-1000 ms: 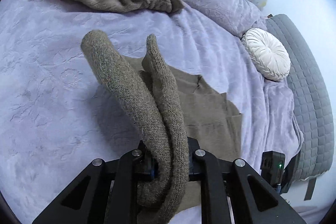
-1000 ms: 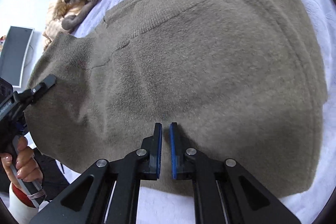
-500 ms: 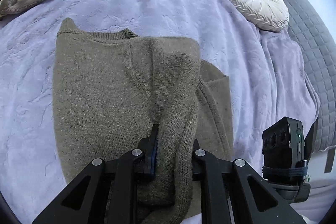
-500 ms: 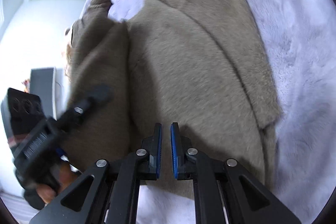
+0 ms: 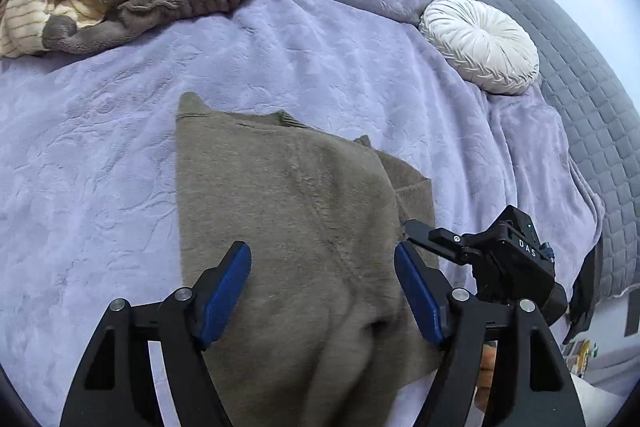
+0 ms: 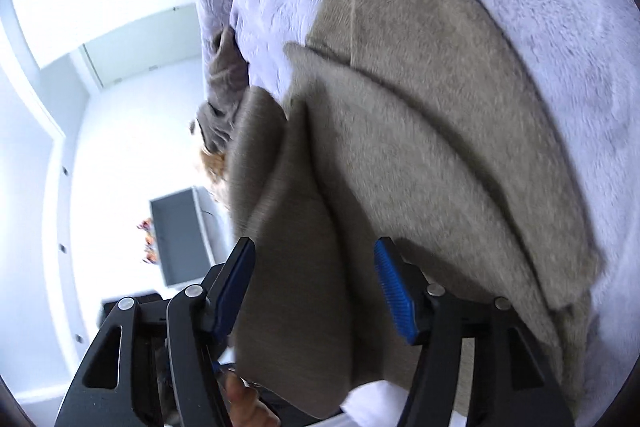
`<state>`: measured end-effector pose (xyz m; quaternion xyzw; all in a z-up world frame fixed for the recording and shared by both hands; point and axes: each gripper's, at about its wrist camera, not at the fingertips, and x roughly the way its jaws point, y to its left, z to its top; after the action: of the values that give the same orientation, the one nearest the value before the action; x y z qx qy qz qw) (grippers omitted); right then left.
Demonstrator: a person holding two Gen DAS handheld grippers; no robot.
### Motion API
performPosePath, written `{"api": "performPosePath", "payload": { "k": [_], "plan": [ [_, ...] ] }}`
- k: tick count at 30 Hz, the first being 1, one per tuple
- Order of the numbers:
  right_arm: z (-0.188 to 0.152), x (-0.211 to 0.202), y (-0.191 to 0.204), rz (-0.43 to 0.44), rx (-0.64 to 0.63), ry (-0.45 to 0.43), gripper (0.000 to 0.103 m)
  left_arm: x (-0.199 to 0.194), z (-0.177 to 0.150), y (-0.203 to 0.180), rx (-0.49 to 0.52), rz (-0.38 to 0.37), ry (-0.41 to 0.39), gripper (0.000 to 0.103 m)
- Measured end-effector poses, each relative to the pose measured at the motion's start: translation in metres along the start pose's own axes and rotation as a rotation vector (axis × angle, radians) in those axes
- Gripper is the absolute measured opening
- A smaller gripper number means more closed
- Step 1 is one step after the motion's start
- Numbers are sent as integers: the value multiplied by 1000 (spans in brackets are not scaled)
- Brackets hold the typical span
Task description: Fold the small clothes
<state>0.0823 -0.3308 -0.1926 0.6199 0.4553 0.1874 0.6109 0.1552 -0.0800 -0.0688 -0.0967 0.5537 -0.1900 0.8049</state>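
On the lilac bedspread (image 5: 320, 67), both hand-held grippers, left (image 5: 322, 291) and right (image 6: 314, 283), now gape; sweater (image 5: 288, 211) released.

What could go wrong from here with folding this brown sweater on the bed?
Both grippers are open, so the olive-brown sweater lies loose on the soft purple blanket.

1. The near part is bunched and wrinkled between the left gripper fingers; the fold may slump or set unevenly.
2. An under layer sticks out at the sweater's right edge, so the sides may not line up.
3. The right gripper sits close over the layered folds and could snag them.
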Motion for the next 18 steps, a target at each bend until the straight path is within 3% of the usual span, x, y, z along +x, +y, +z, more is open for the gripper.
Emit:
{"api": "performPosePath", "payload": {
  "k": [4,8,12,14,16,17,18],
  "plan": [
    [8,7,1,16,13,26,66,1,2,39,-83,95,1,75],
    [12,18,17,-65,-68,67,66,26,-4,79,-150,161,64,75],
    [16,35,47,-195,-222,107,66,40,-14,95,-200,107,87,75],
    [19,44,60,-288,-290,118,66,42,-15,98,-210,105,84,85],
    [22,54,67,-361,-331,129,50,42,-15,97,-210,119,78,85],
    [21,56,64,-400,-347,137,22,43,-15,96,-209,123,82,85],
    [20,55,62,-417,-360,142,17,41,-14,94,-205,129,81,85]
  ]
}}
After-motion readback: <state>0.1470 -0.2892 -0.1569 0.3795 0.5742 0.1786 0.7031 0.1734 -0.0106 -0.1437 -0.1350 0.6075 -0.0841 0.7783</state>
